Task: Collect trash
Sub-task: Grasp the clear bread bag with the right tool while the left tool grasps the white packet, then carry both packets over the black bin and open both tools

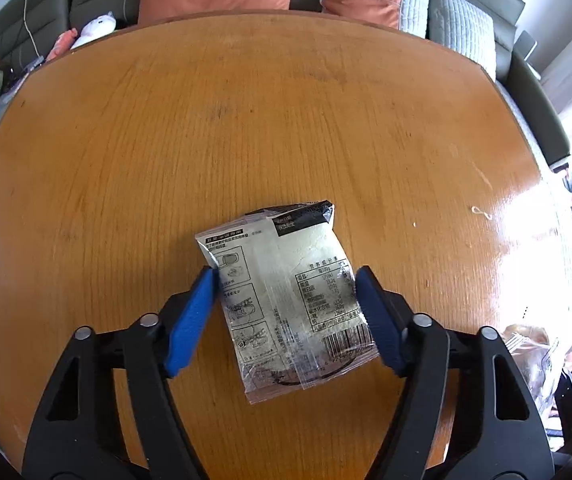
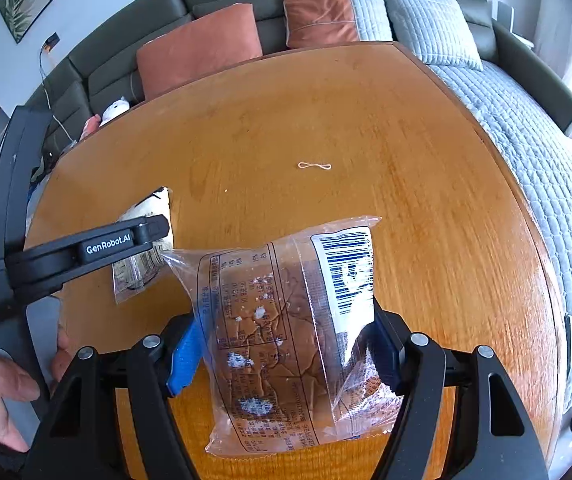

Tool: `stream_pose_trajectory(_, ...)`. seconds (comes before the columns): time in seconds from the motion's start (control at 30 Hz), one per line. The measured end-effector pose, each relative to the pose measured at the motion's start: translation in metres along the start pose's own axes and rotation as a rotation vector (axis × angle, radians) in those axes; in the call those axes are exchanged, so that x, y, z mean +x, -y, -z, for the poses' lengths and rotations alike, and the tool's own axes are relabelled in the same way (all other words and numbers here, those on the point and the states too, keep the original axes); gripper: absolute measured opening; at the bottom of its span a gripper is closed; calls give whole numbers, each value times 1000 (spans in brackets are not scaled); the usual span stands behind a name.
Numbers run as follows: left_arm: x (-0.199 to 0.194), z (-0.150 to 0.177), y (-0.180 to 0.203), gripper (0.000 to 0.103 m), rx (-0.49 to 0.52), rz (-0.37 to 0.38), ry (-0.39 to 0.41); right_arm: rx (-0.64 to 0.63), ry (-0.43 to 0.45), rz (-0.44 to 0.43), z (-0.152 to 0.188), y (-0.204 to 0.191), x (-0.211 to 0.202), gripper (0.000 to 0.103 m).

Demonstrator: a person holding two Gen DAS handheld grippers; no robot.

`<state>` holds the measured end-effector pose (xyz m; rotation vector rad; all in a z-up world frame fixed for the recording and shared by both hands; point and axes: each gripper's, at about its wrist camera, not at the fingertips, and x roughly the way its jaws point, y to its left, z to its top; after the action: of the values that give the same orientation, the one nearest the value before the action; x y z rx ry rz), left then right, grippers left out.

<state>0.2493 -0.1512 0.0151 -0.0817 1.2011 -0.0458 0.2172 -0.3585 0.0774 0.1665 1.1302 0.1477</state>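
A clear plastic wrapper with black print and a barcode (image 1: 286, 296) lies flat on the round wooden table (image 1: 246, 120). My left gripper (image 1: 286, 276) is open, its blue pads on either side of the wrapper, close to its edges. In the right wrist view the left gripper (image 2: 158, 232) shows from the side over that wrapper (image 2: 138, 268). My right gripper (image 2: 282, 340) is shut on a second clear wrapper with a blue barcode (image 2: 286, 332) and holds it above the table (image 2: 366, 120).
A small rubber band (image 2: 314, 166) lies on the table's middle; it also shows in the left wrist view (image 1: 482, 212). A grey sofa with orange cushions (image 2: 202, 48) and a quilted cover (image 2: 526, 128) stands behind the table.
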Motion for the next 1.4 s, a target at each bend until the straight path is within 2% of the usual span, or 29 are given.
stream_pose_trajectory(0.1, -1, 3, -2, 60, 28, 3, 19, 2, 8, 5, -2, -2, -4, 71)
stream_pose_trajectory(0.17, -7, 6, -5, 47, 43, 39, 33, 2, 13, 10, -1, -4, -7, 71)
stream_pose_trajectory(0.27, -11, 10, -10, 39, 49, 93, 19, -1, 19, 13, 3, -10, -13, 71)
stream_pose_trajectory(0.47, -31, 33, -21, 36, 77, 148, 54, -2, 28, 15, 3, -19, -24, 71)
stream_pose_trajectory(0.7, -72, 55, -43, 36, 98, 154, 128, -43, 55, 5, 6, -52, -40, 71)
stream_pose_trajectory(0.97, -105, 83, -102, 36, 43, 136, 174, -139, 87, -35, 11, -124, -54, 71)
stream_pose_trajectory(1.13, -127, 108, -161, 36, -15, 109, 193, -202, 89, -76, 24, -182, -56, 71)
stream_pose_trajectory(1.4, -159, 154, -263, 36, -146, 47, 229, -346, 55, -167, 52, -299, -50, 71)
